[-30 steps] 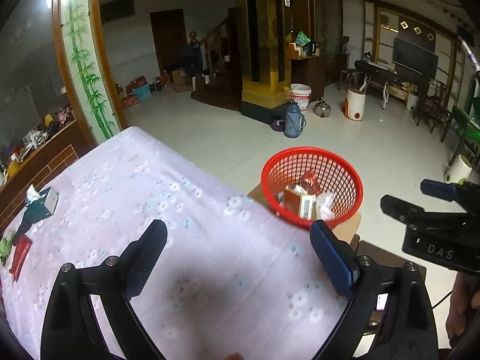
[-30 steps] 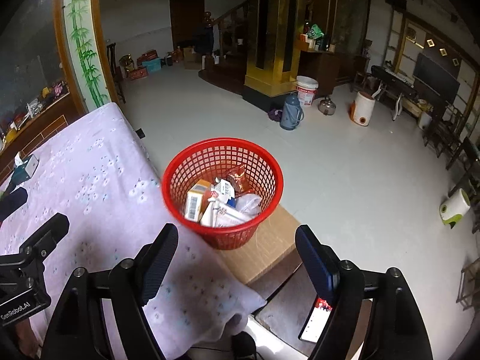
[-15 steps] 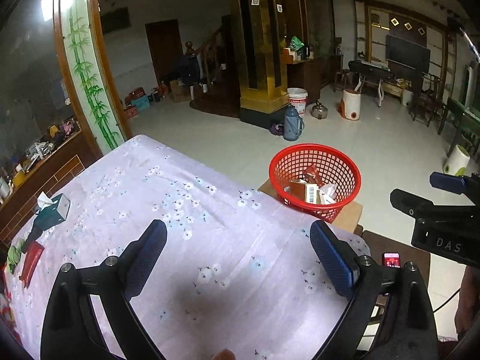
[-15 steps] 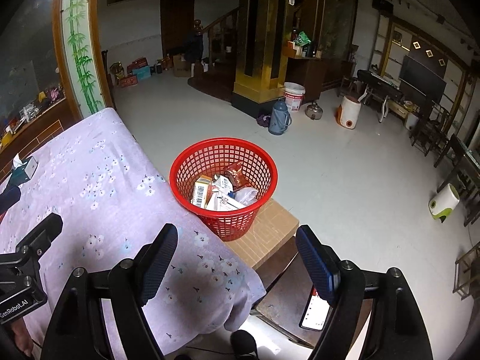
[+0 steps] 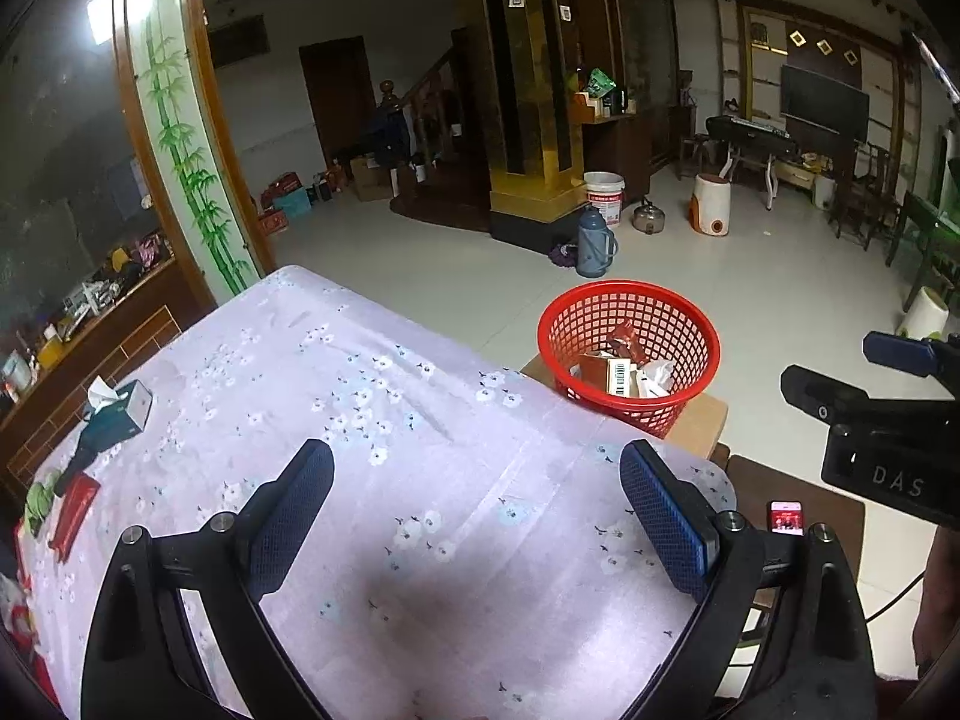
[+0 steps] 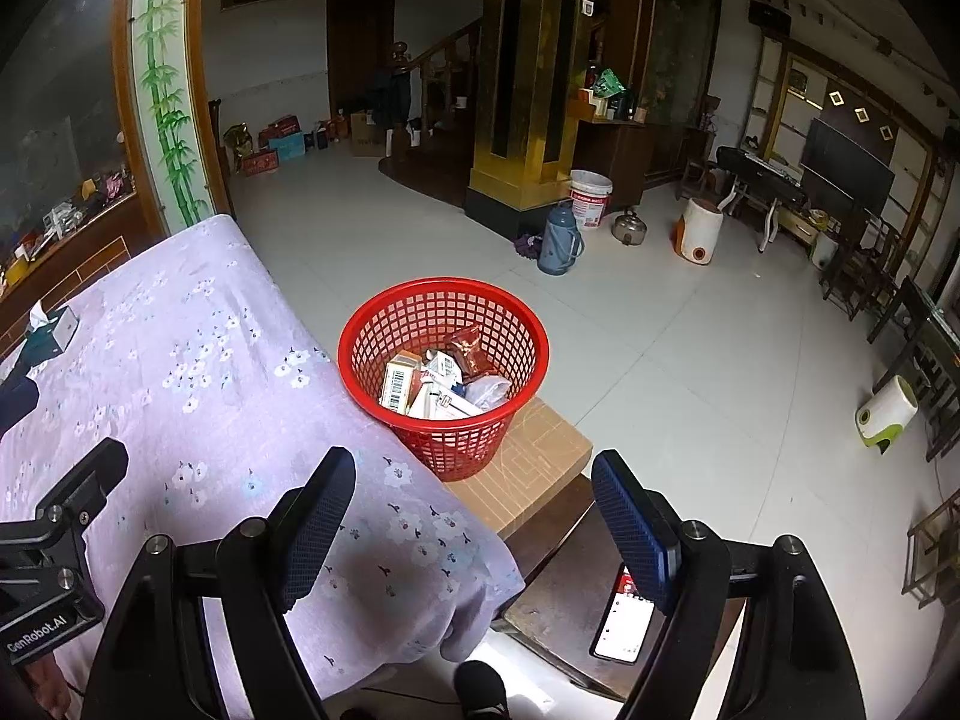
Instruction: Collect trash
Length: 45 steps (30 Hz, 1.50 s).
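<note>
The round red plastic mesh basket is found on a brown cardboard box just beside the near corner of the table, and it is already loaded with trash: a barcoded carton, white paper packets, a clear crinkled bag and a reddish-brown snack wrapper. Compared with a second ago, the basket is seen smaller and farther off in both wrist views, and more of the lilac flower-printed tablecloth is taken in, so both tools are judged to have been drawn back and raised away from it. This is read as a drop finished and a retreat, with the collecting probably near its end; only a teal tissue box and a flat red packet are left at the far left edge of the cloth, and whether these count as trash cannot be told. The left gripper is held level above the cloth, its blue-padded jaws spread wide with nothing between them. The right gripper is held over the table's corner, likewise spread wide and empty, pointed toward the basket. A lit phone is seen on the dark stool below it.
</note>
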Tool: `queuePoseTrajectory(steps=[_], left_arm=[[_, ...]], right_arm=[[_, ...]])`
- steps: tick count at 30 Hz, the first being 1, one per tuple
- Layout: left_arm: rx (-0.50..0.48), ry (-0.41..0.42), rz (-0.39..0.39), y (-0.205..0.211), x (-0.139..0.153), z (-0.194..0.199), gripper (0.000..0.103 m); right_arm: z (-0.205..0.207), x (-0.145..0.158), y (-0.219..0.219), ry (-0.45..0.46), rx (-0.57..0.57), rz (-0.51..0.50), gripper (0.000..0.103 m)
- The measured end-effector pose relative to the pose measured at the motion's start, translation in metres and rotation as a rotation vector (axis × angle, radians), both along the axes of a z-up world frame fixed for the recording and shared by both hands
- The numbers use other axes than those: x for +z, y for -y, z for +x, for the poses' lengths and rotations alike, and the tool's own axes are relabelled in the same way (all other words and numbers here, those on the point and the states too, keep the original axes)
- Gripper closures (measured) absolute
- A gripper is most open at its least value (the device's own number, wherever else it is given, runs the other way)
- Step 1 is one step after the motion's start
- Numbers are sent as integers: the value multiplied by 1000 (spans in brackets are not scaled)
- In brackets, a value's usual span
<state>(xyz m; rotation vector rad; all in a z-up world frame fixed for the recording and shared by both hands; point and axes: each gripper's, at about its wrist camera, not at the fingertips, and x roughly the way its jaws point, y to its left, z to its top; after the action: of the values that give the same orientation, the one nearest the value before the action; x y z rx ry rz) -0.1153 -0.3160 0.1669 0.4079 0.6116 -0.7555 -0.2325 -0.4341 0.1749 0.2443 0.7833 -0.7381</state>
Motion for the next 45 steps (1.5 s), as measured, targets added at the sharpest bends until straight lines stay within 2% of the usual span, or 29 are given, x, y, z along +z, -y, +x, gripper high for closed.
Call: queuePoseTrajectory(steps=[45], left_arm=[[-2, 10, -5, -4, 2, -10, 8]], right_arm=[[-17, -3, -2, -7, 7, 8, 18]])
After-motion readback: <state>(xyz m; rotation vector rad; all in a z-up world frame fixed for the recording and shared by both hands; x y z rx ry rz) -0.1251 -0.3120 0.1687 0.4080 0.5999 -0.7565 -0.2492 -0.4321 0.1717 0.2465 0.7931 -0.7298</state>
